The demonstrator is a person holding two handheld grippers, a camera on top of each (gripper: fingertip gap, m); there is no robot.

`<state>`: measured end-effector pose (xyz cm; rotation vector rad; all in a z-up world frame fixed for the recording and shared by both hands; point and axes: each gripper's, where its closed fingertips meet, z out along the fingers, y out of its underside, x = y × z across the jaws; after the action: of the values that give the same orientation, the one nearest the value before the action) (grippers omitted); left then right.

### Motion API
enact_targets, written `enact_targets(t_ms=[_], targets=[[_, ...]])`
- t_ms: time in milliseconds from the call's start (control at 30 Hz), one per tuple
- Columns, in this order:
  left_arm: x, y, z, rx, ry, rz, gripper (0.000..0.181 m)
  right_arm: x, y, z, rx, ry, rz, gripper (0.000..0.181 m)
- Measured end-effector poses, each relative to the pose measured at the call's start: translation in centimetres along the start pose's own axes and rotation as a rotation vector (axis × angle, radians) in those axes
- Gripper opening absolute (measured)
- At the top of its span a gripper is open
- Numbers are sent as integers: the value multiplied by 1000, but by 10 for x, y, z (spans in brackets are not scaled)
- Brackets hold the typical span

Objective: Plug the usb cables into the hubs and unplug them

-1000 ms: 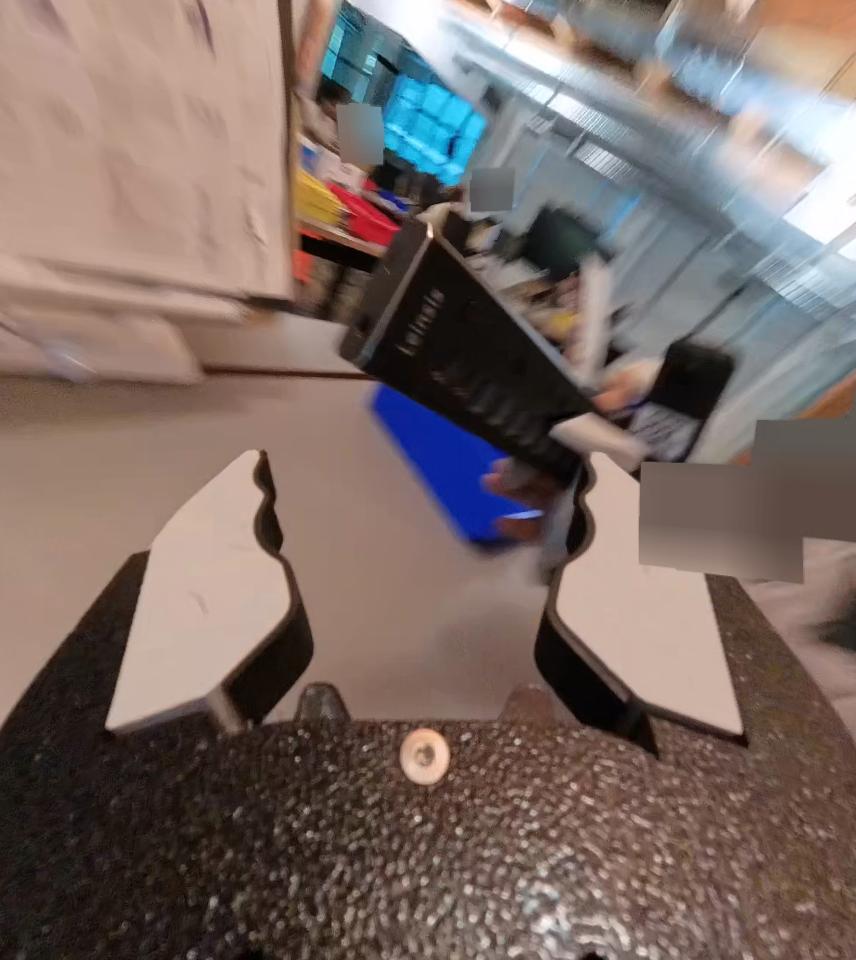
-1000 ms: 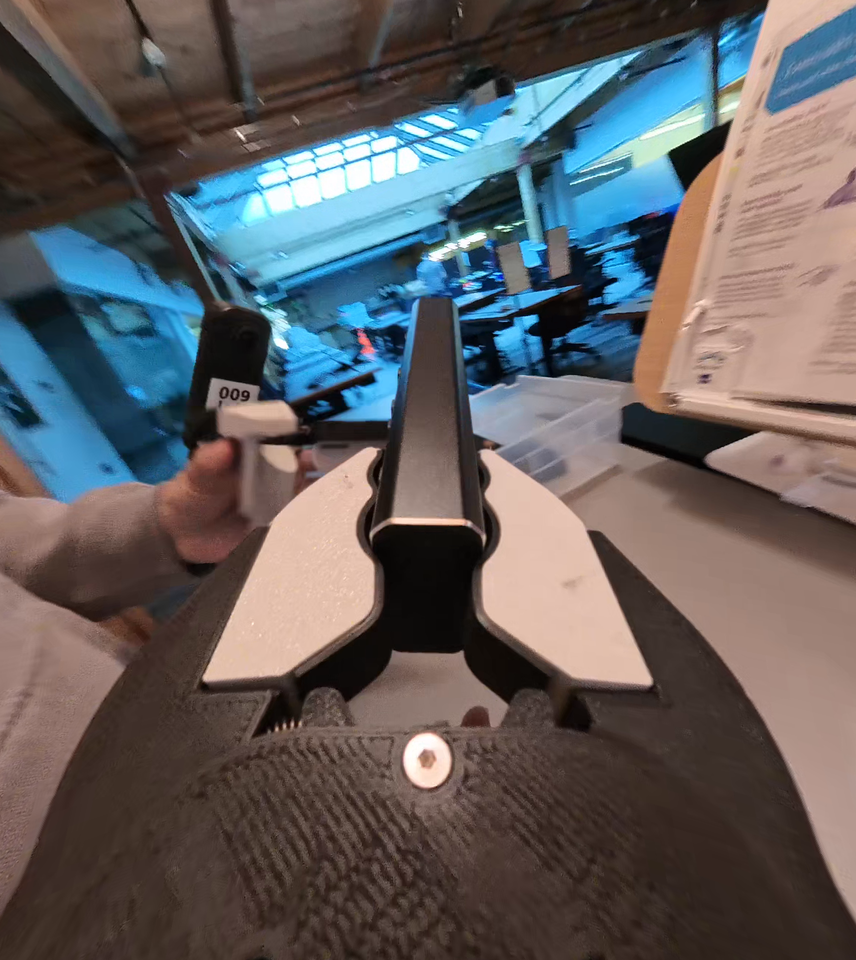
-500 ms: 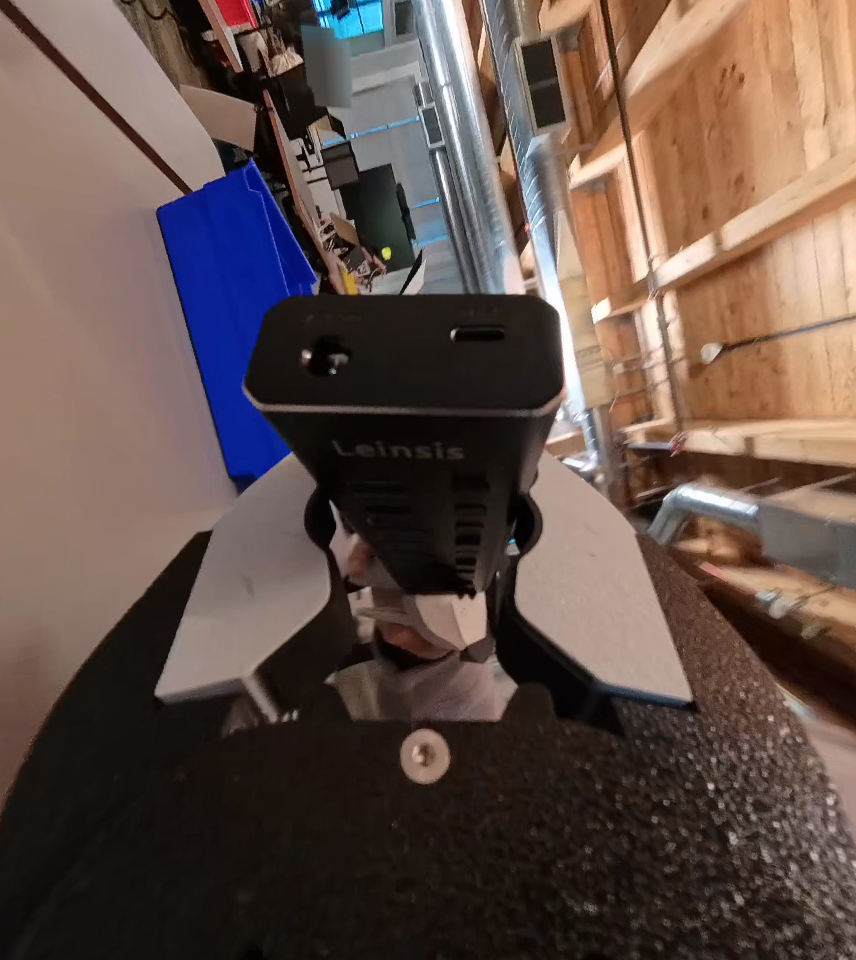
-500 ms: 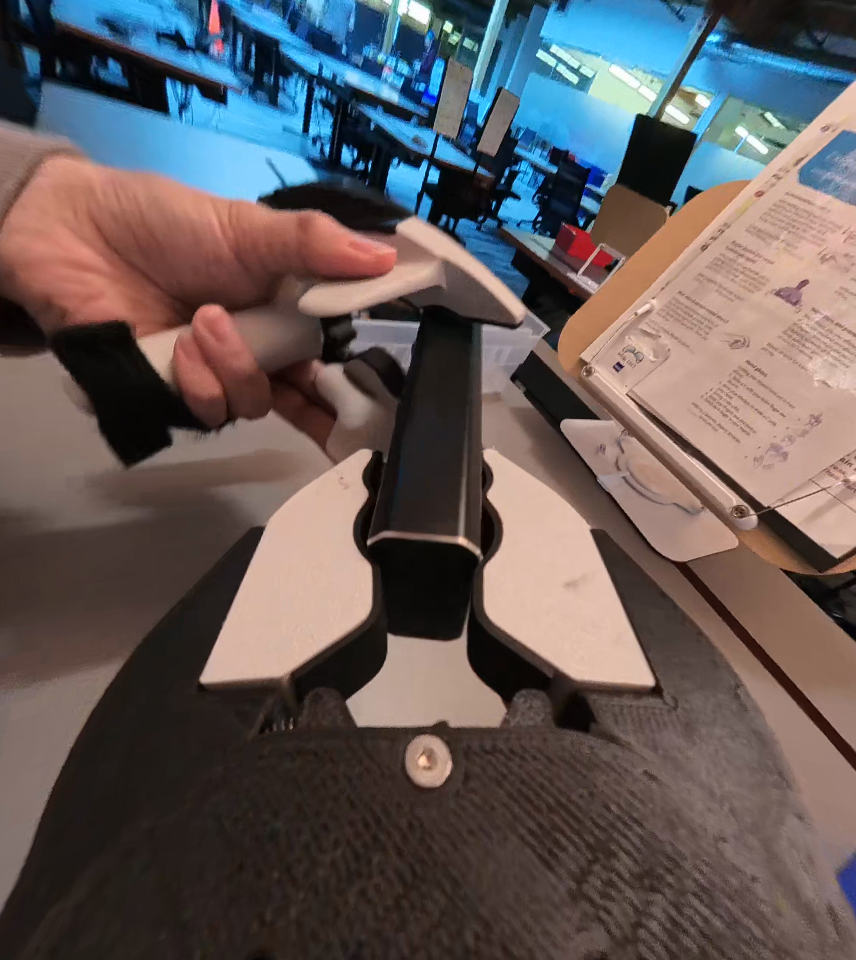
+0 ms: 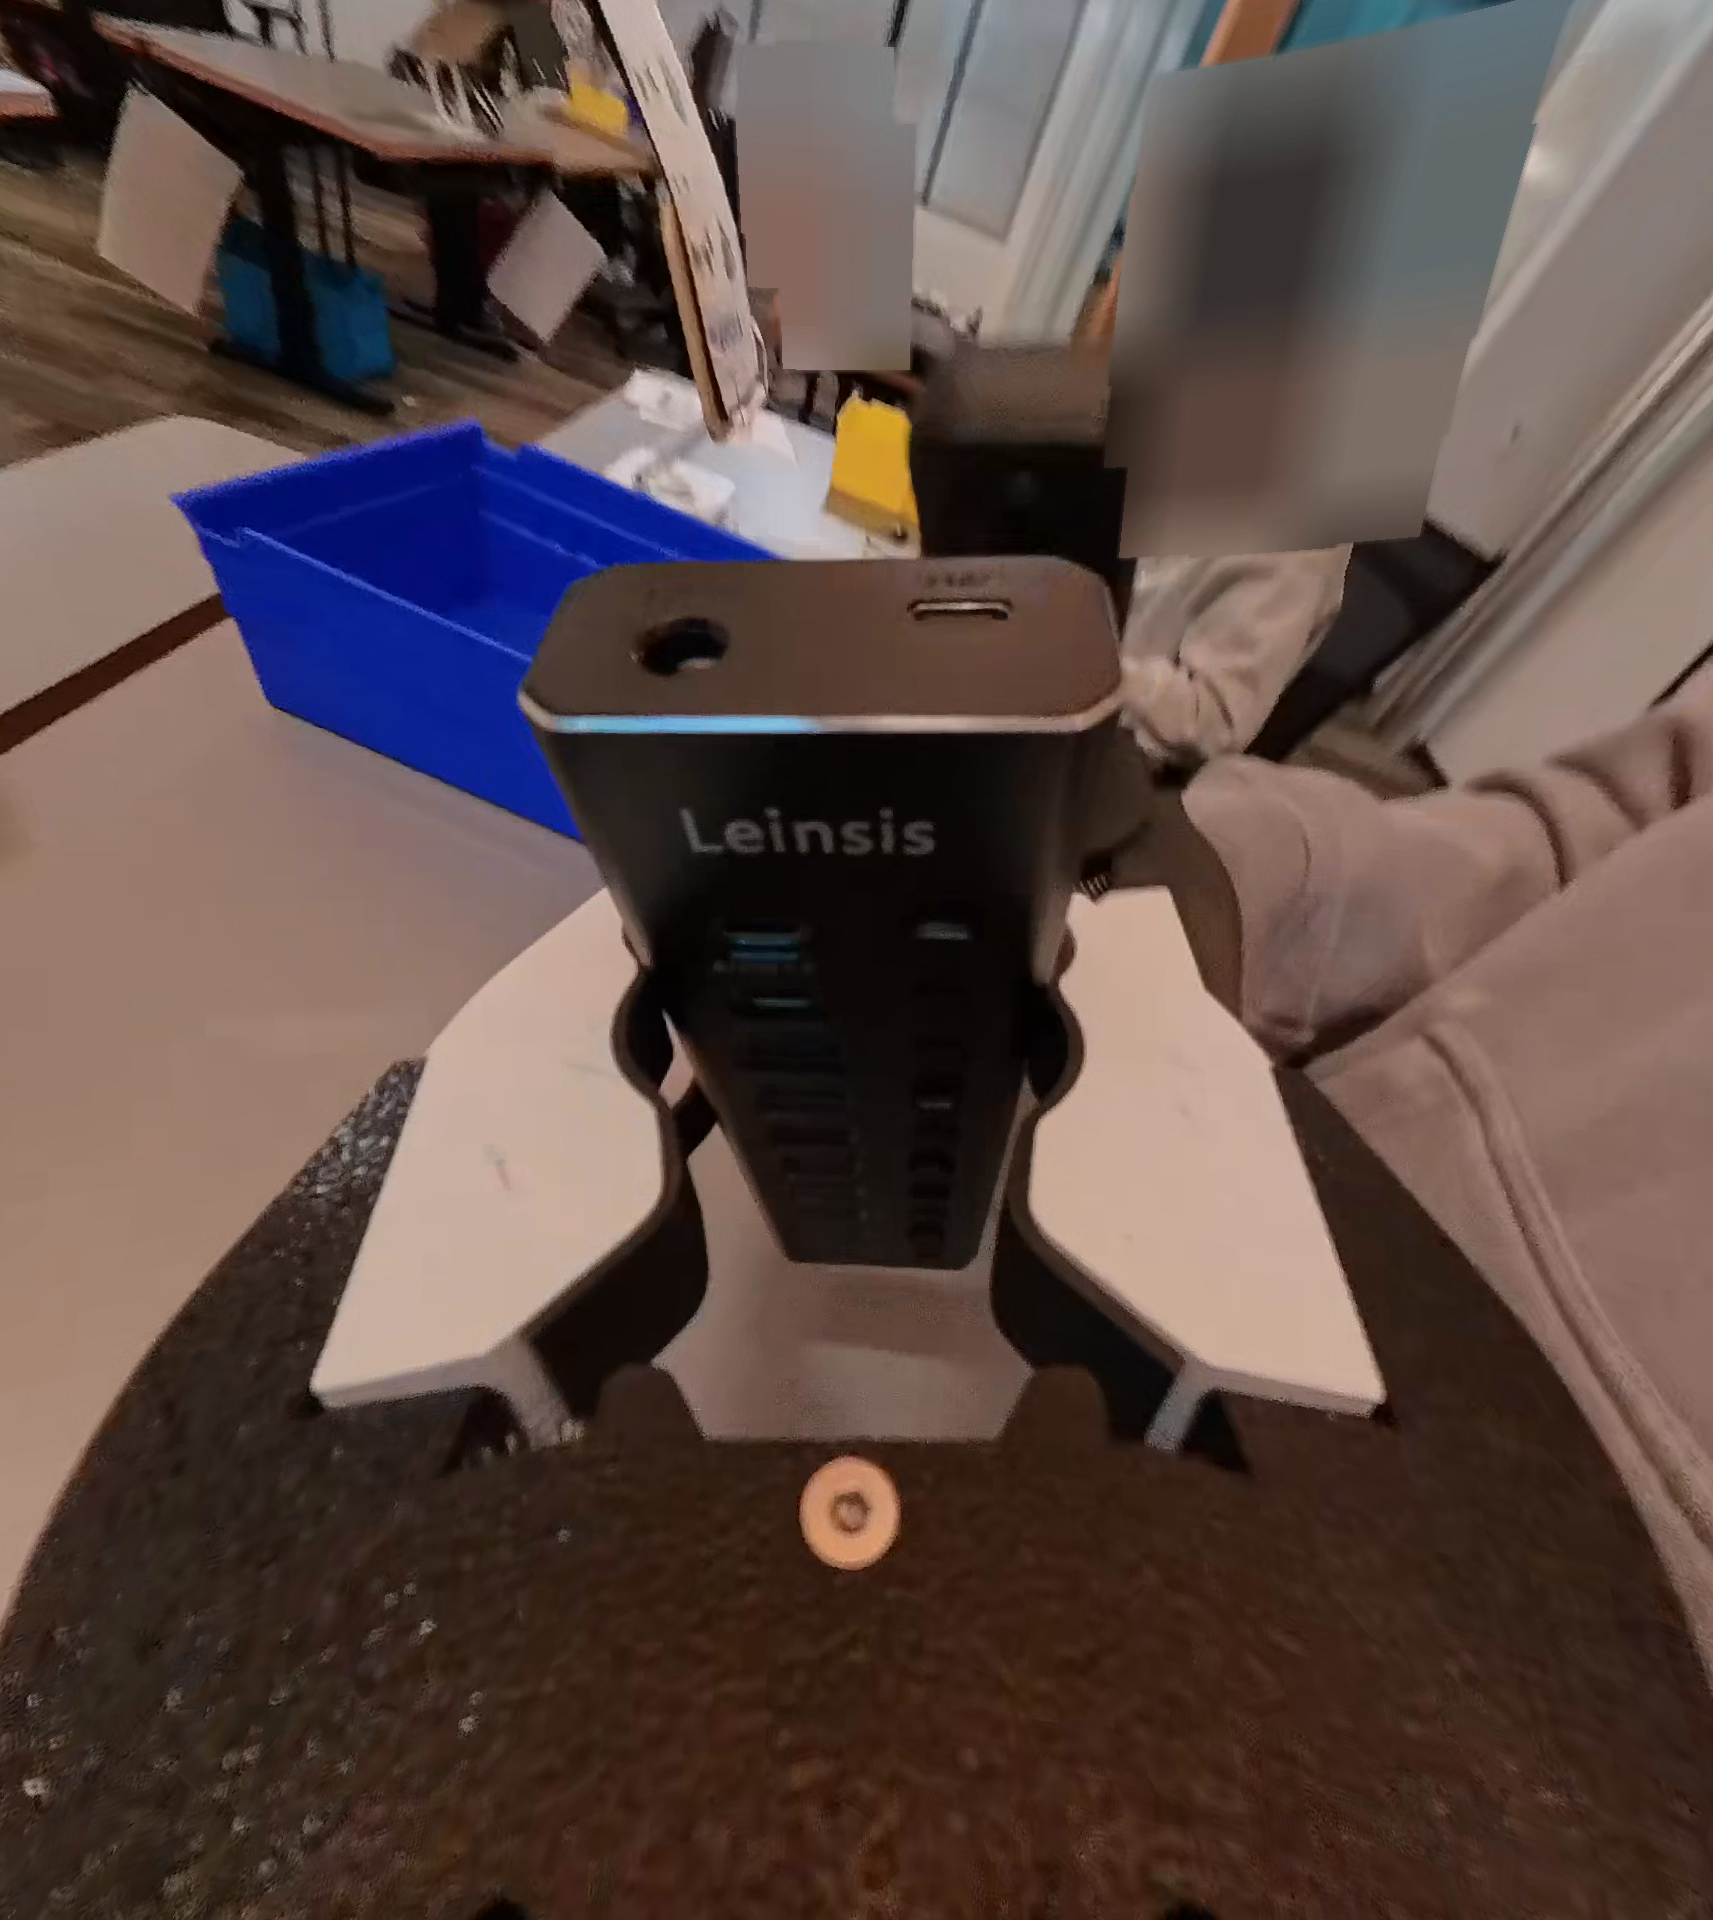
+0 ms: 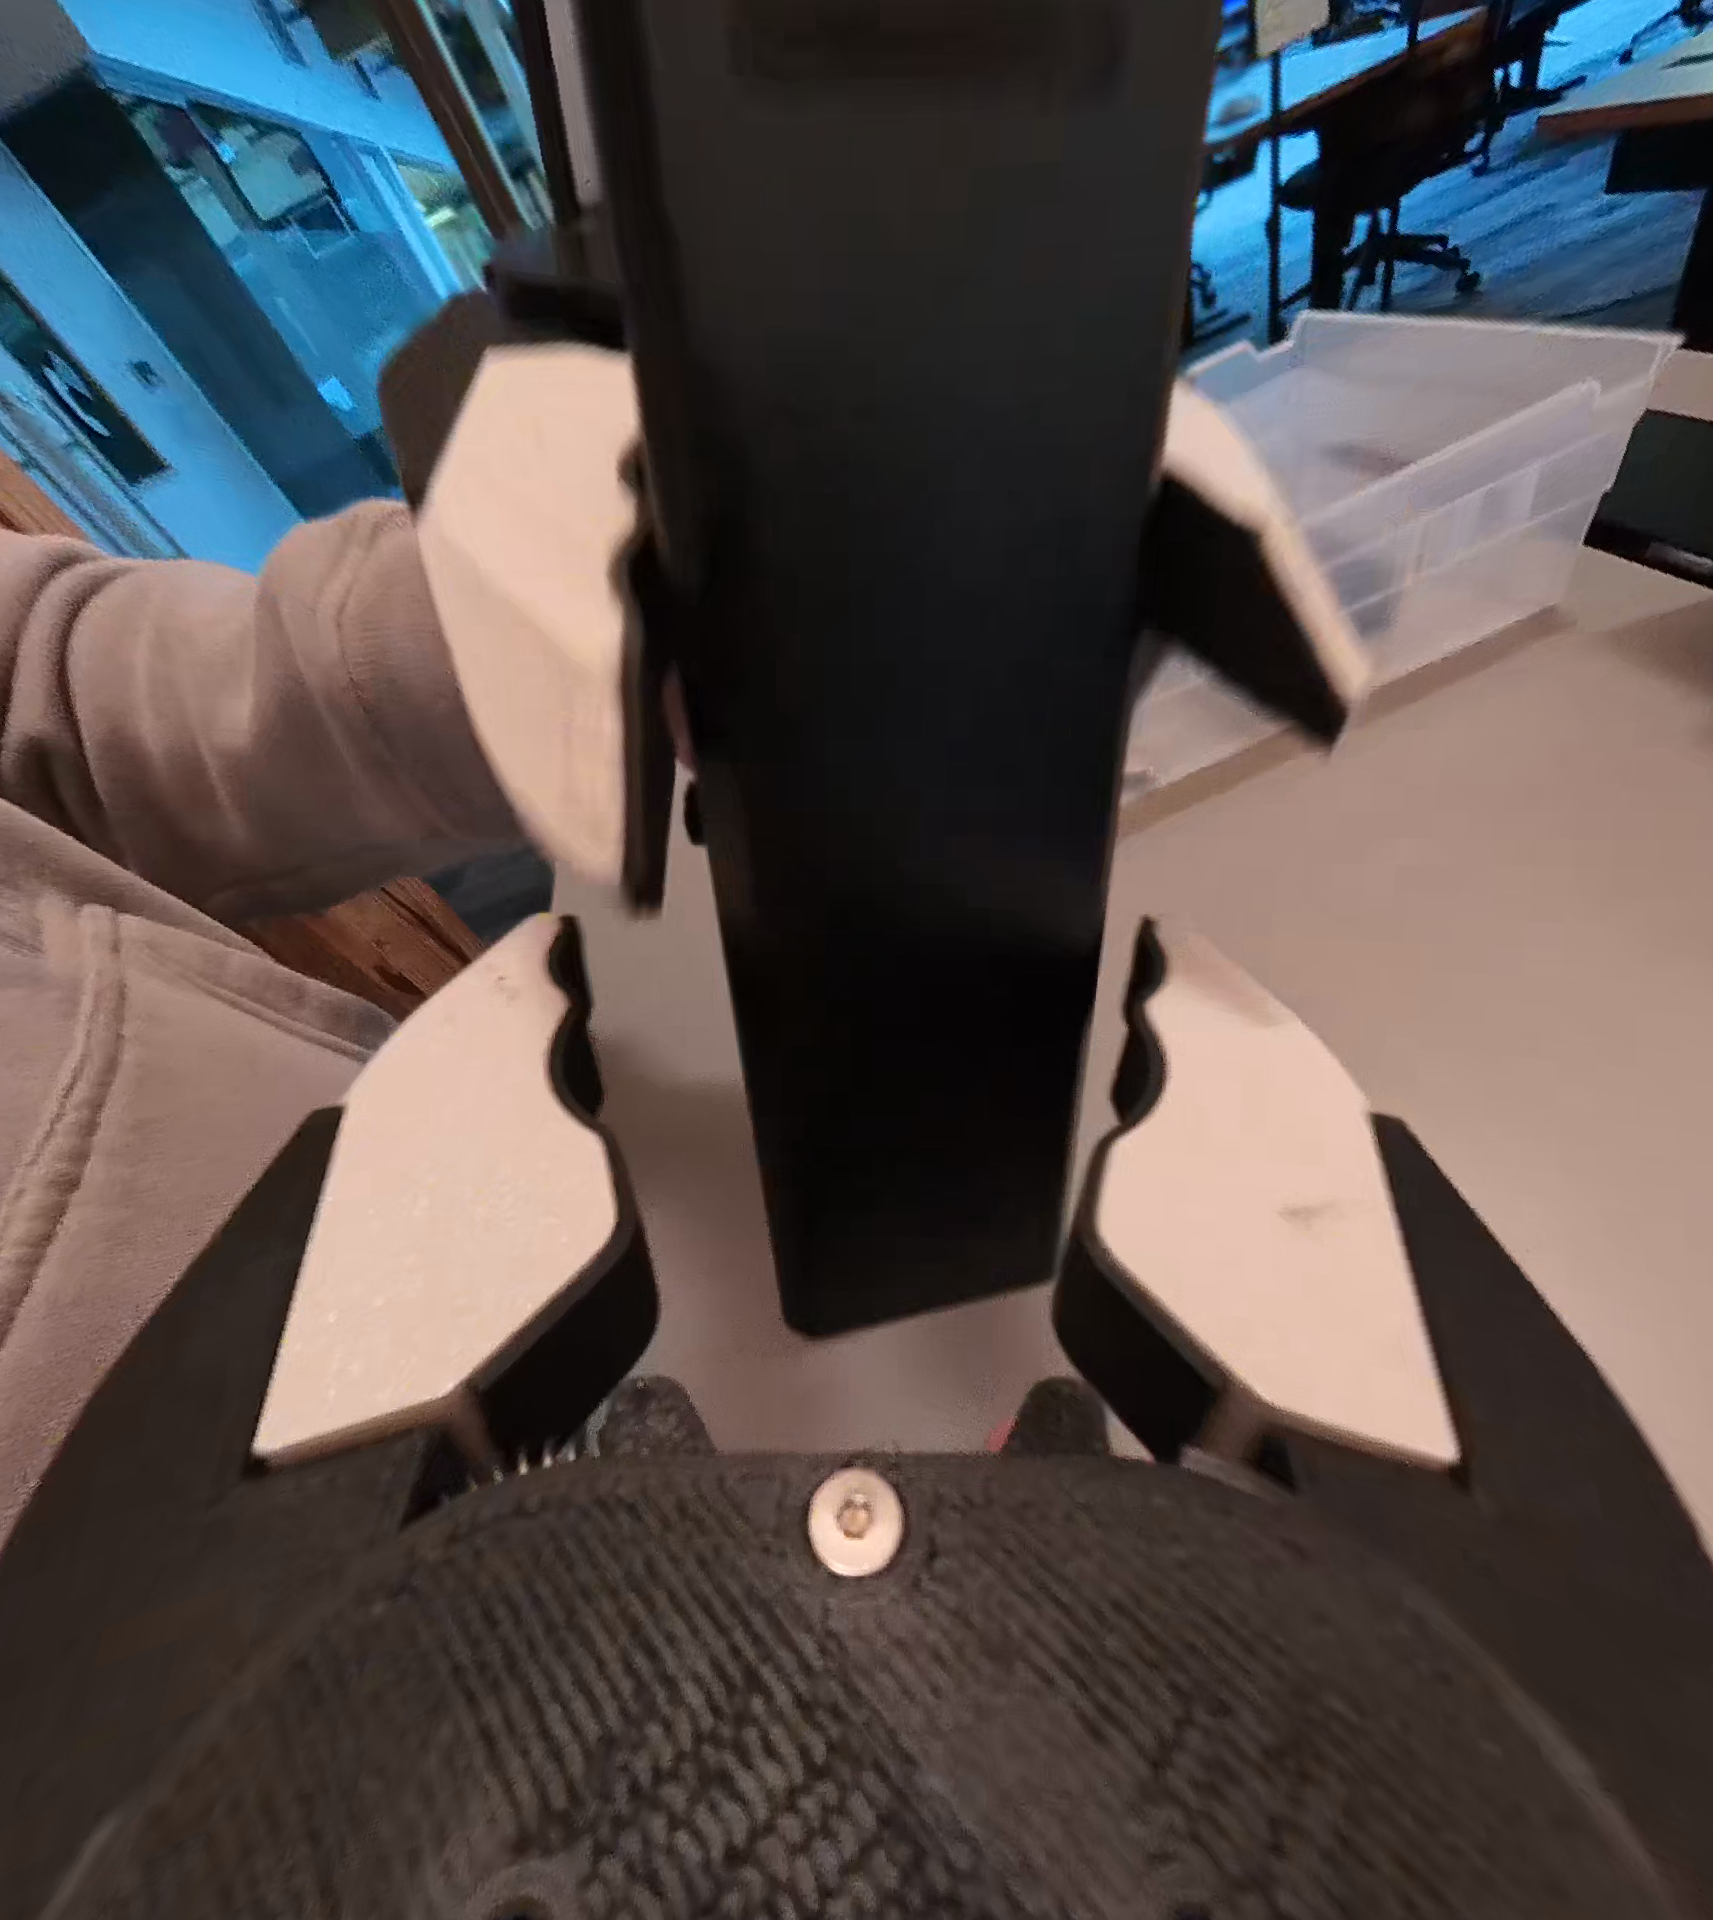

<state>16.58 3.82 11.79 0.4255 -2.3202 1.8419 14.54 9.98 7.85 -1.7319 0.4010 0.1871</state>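
Left gripper [image 5: 847, 997] now clamped on the black hub [image 5: 831, 883], blue bin [image 5: 395, 582] at ten o'clock. Right gripper [image 6: 857, 997] released since before, jaws spread clear of hub.

The left wrist camera looks forward along its own fingers at close range onto the ported face of a black hub [image 5: 836, 914], with a blue bin [image 5: 395, 582] on the table behind. The right wrist camera faces the same hub's [image 6: 909, 727] plain back from just as near. Both views share the hub and a grey sleeve [image 5: 1454, 883].
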Motion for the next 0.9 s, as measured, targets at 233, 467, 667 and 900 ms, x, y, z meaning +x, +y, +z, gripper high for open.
enact_targets(t_ms=[233,467,667,900], targets=[[12,17,5,-62,27,119,68,-1,19,2,-87,-44,-112,63],[9,-10,-21,-118,-76,170,75,9,16,-9,-32,54,-177,63],[13,-2,-15,-269,-79,219,63,11,29,-1,-147,78,-249,63],[13,6,-10,-318,-90,268,61,16,34,-3,-146,111,-227,64]])
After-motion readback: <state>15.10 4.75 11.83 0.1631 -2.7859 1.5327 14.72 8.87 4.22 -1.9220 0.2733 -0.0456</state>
